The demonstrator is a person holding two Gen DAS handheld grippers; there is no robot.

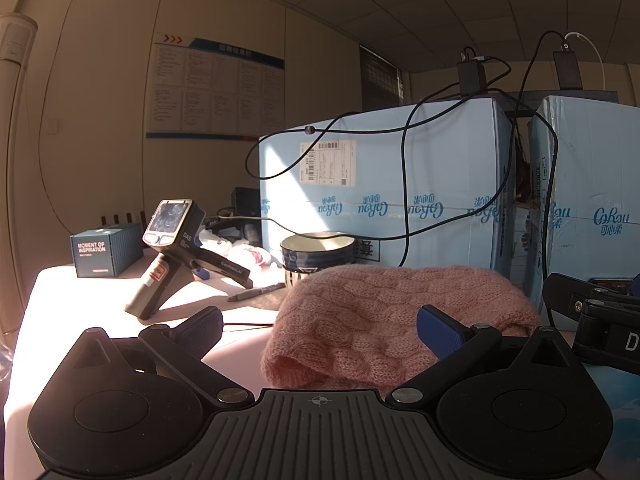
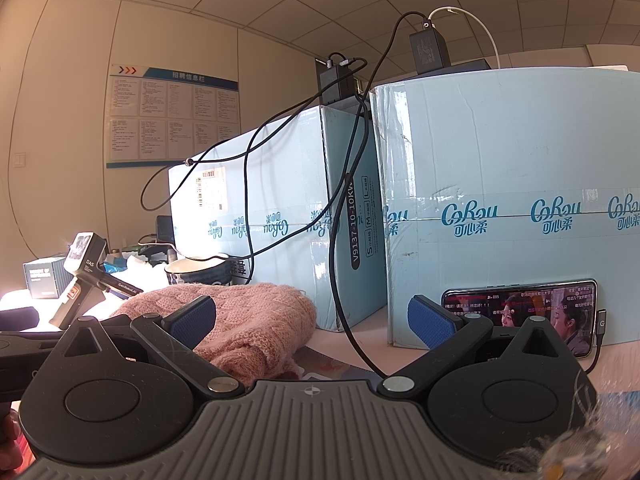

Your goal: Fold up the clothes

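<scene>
Left wrist view: the pink sweater [image 1: 400, 320] lies on the table [image 1: 80, 320] as a compact, rounded bundle, its near edge rolled under, so the folding looks largely done as far as can be judged; whether another fold or a tidy-up is left cannot be told from here. The left gripper [image 1: 320, 330] has its fingers spread wide and empty. The sweater sits just ahead of them, mostly between the two pads and toward the right one, which overlaps its near edge in the picture; real contact is unclear. Behind the sweater stands a bowl [image 1: 318, 250], then two blue boxes [image 1: 400, 184]. A spare gripper [image 1: 168, 248] stands on the table to the left.

In the right wrist view the right gripper [image 2: 314, 316] is also spread wide and holds nothing. The sweater [image 2: 240, 320] lies ahead and to its left, behind the left pad, well clear of the right one. A phone [image 2: 520, 312] leans on the nearer box [image 2: 520, 160] to the right
</scene>
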